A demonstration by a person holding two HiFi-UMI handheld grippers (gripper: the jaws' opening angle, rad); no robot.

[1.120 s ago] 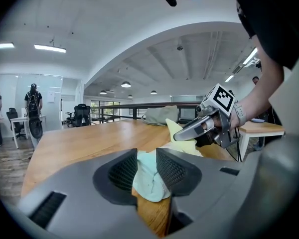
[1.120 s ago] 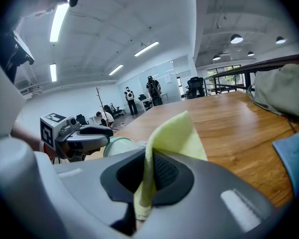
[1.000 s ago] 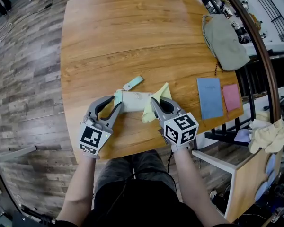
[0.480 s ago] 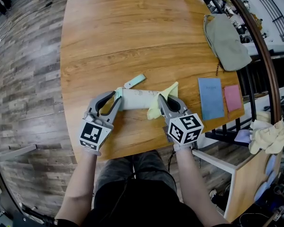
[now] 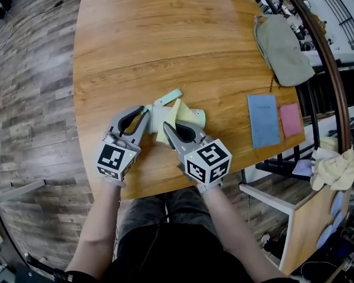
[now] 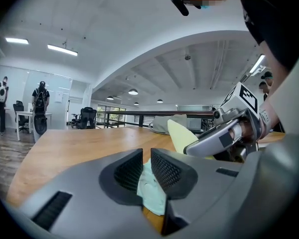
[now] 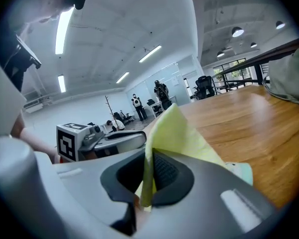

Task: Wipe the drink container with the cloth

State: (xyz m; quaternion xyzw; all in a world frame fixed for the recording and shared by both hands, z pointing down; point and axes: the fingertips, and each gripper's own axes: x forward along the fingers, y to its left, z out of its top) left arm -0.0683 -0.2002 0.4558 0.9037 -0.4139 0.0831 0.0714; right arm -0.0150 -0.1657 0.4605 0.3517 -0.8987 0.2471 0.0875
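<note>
The drink container (image 5: 193,118), a pale bottle with mint ends, lies on its side near the front of the wooden table (image 5: 165,40). My left gripper (image 5: 146,117) has just been closing, and its pads now press on the container's mint end (image 6: 152,188). The left gripper (image 6: 146,166) points almost level along the table. My right gripper (image 5: 167,126) is shut on the yellow cloth (image 5: 177,112), which lies draped over the container's middle. In the right gripper view the cloth (image 7: 177,131) stands up between the jaws of the right gripper (image 7: 148,176). A mint strap (image 5: 168,97) sticks out behind the container.
A grey bag (image 5: 280,49) lies at the table's far right. A blue booklet (image 5: 262,119) and a pink card (image 5: 290,119) lie near the right edge. A curved railing runs along the right side. The table's front edge is just below both grippers.
My right gripper has slid left along the container with the cloth, close to the left gripper. The left jaws have narrowed onto the mint end. The container has turned slightly.
</note>
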